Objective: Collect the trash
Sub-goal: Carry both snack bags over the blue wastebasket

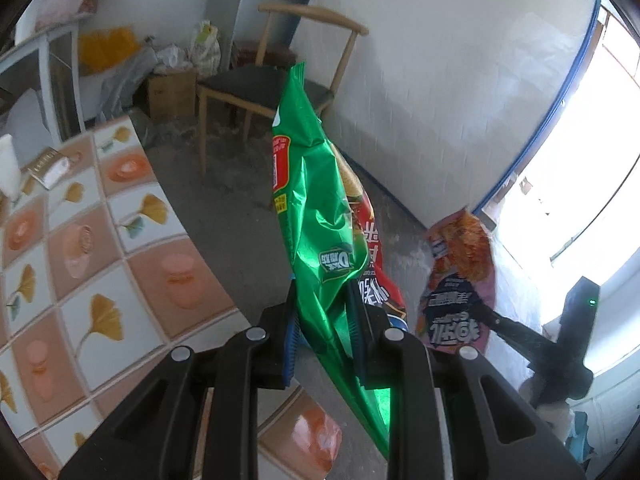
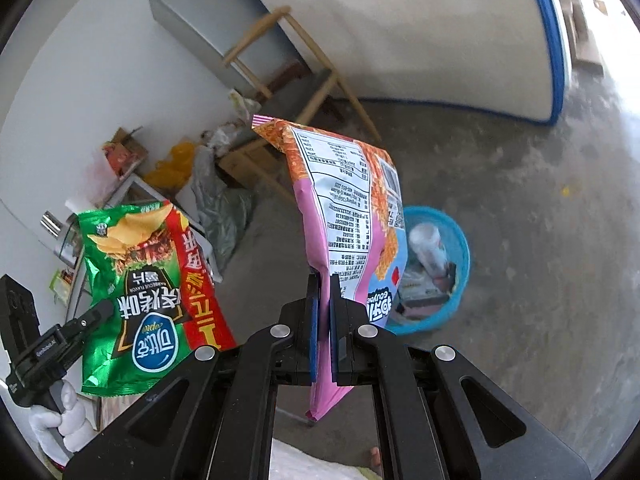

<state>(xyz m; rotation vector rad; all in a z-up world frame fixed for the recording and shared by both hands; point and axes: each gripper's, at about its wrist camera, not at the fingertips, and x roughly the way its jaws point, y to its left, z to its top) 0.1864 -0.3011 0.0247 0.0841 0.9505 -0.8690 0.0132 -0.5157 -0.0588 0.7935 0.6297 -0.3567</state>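
Chip bag (image 1: 320, 216) clamped in left gripper (image 1: 322, 332), snack bag (image 2: 344, 216) in right gripper (image 2: 323, 332); bin (image 2: 460, 240) on floor beyond (trash inside), table (image 1: 100, 240) left.

I see a crumpled green chip bag (image 1: 320, 216) held upright in the air, its lower part pinched. Beside it hangs a pink-and-orange snack bag (image 2: 344, 208), also upright and clamped low. On the floor stands a blue trash basket (image 2: 460, 240) with litter inside.
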